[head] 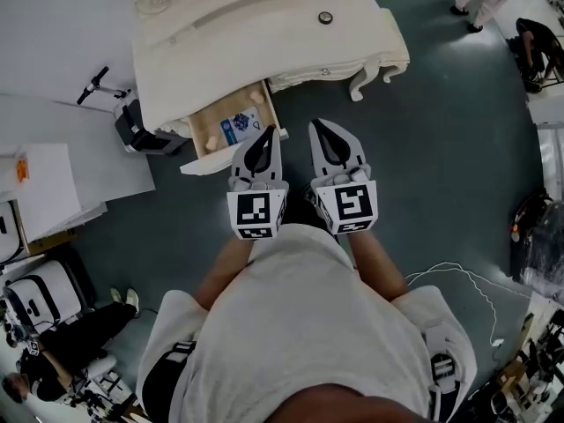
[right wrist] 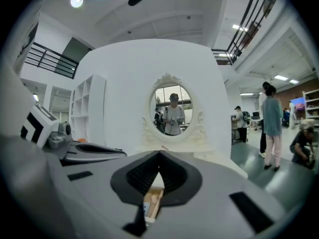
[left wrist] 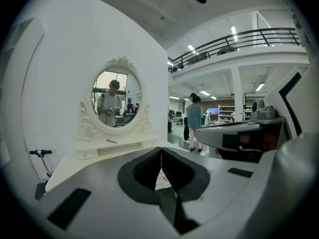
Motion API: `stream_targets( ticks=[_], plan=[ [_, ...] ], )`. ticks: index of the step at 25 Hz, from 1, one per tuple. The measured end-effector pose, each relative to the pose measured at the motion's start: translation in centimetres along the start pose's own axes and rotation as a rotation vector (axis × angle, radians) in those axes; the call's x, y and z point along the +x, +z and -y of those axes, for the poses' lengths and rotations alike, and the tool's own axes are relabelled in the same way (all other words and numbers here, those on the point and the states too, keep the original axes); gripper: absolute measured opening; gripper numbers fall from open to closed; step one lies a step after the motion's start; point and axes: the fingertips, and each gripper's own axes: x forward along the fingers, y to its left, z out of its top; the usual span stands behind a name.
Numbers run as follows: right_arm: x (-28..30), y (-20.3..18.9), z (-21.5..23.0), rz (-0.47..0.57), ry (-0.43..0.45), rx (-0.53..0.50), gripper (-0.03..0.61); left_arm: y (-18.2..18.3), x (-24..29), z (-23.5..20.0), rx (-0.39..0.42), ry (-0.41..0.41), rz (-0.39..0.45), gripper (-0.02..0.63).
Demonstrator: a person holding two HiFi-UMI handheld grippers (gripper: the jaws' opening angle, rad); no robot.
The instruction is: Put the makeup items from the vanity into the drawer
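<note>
While jaws are being held shut and empty, left gripper and right gripper are being poised just before the open drawer, round makeup item lying well beyond on vanity

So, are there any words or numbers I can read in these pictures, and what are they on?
Nothing here can be read as a word or a number.
On the blue and white packet in the open drawer: some print, too small to read.
On the cubes of the left claw and the right claw: black-and-white square patterns, not letters or numbers.
</note>
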Motion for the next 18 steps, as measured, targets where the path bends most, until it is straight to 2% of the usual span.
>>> stream_targets(
  ticks=[10,18],
  plan=[
    [5.6,0.1,1.6,-0.040,0.023,-0.022,0.015,-0.1,5.0,-3.4,-0.038,0.014,-0.006,0.007],
    [11.9,1.4,1.7,-0.058,0.053,-0.055,0.015,1.1,8.4,-8.7,-0.077,0.047,0.008,0.007]
  ],
)
